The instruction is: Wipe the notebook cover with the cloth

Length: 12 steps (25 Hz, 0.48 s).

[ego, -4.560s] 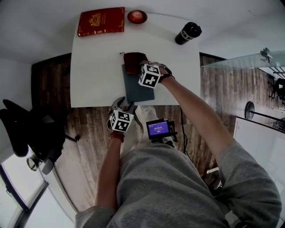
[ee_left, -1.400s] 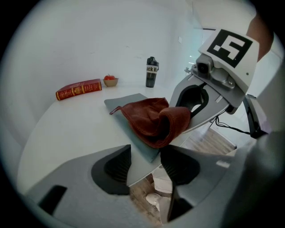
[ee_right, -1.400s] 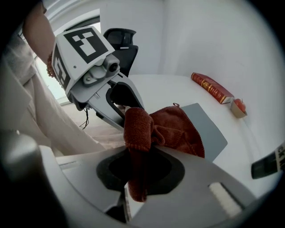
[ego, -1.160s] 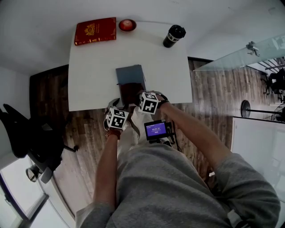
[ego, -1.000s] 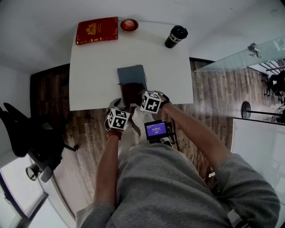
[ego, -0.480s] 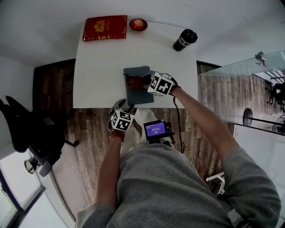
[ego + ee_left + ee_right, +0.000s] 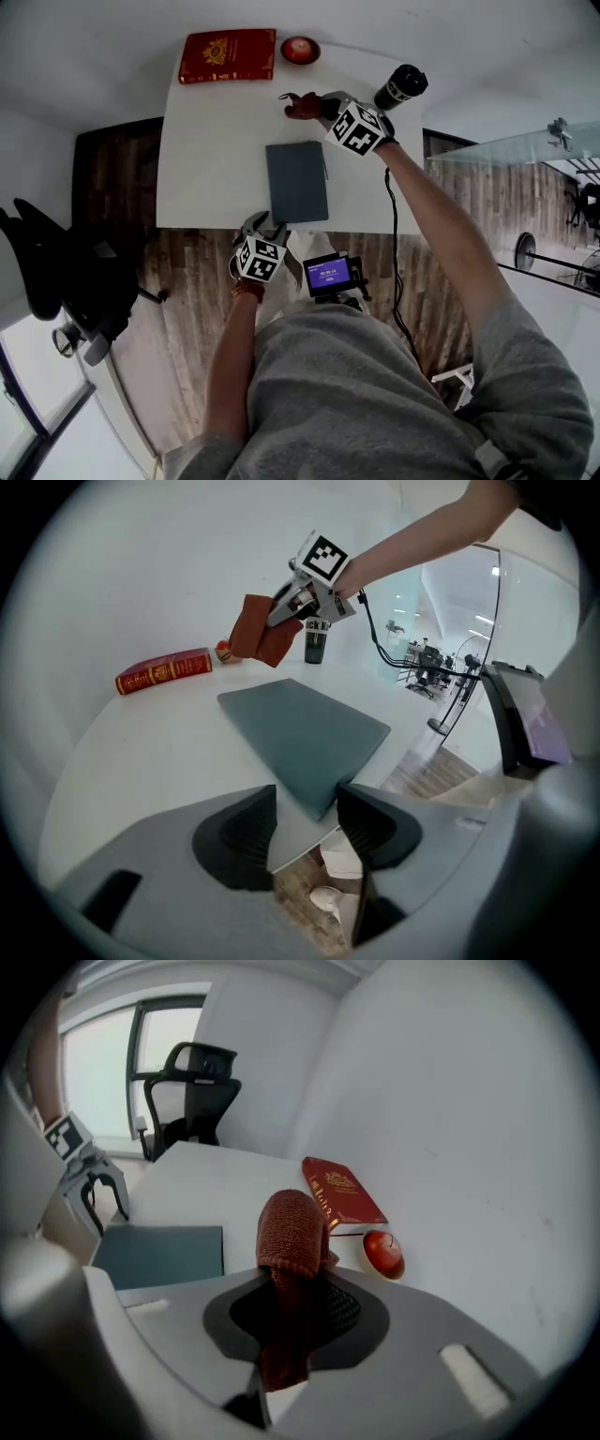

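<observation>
The right gripper (image 7: 295, 1312) has its jaws closed on a folded rust-brown cloth (image 7: 292, 1232), whose rounded fold stands up above them in the middle of the view. On the white table (image 7: 216, 1190), a grey-blue notebook (image 7: 159, 1252) lies flat at 9 o'clock from the cloth. A red book (image 7: 342, 1192) with a gold emblem lies at 1 o'clock, and a small red apple-like ball (image 7: 383, 1252) sits just below it at 3 o'clock. A black office chair (image 7: 202, 1091) stands beyond the table at 11 o'clock.
</observation>
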Tool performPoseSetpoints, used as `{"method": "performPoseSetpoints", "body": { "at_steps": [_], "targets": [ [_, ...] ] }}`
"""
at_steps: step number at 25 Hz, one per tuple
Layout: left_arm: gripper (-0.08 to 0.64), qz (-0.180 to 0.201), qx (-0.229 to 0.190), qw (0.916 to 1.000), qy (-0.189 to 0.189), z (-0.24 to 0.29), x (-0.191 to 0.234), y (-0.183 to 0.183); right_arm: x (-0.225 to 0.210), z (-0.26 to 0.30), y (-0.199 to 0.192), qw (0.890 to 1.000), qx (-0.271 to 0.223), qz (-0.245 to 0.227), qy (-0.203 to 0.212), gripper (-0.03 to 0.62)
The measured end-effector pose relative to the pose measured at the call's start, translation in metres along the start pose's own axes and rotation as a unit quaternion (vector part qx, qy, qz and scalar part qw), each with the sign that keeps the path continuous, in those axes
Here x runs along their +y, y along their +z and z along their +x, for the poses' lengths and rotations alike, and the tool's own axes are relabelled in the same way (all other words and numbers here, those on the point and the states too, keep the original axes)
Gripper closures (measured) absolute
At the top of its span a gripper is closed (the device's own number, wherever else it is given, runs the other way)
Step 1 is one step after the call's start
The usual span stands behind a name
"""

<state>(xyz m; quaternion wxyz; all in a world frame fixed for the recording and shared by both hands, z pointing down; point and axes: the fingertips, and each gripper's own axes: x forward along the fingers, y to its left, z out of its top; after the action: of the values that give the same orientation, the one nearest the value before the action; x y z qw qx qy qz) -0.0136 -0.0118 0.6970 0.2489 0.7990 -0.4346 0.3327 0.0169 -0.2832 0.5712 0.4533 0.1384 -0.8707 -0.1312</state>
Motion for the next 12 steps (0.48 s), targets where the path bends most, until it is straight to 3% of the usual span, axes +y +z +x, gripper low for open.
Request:
{"method": "performPoseSetpoints", "body": {
  "at_steps": [2,4,6,9,12],
  "targets": [
    [0.359,0.000,0.000,1.0000,0.000,0.000,0.000,0.000,0.012,0.009,-0.015,0.999,0.021,-0.042,0.006,0.535],
    [0.359,0.000,0.000,1.0000,0.000,0.000,0.000,0.000,0.044,0.022,-0.039,0.996,0.053,-0.044,0.048,0.535],
    [0.359,0.000,0.000,1.0000,-0.001,0.000,0.000,0.001,0.082,0.033,-0.063,0.992,0.078,0.000,0.095,0.535],
    [0.359,-0.002,0.001,1.0000,-0.005,0.000,-0.002,0.000,0.106,0.036,-0.076,0.991,0.059,0.077,0.090,0.534],
    [0.359,-0.001,0.001,1.0000,-0.004,0.000,0.001,0.000,0.111,0.035,-0.073,0.992,0.055,0.072,0.093,0.534]
  ]
}}
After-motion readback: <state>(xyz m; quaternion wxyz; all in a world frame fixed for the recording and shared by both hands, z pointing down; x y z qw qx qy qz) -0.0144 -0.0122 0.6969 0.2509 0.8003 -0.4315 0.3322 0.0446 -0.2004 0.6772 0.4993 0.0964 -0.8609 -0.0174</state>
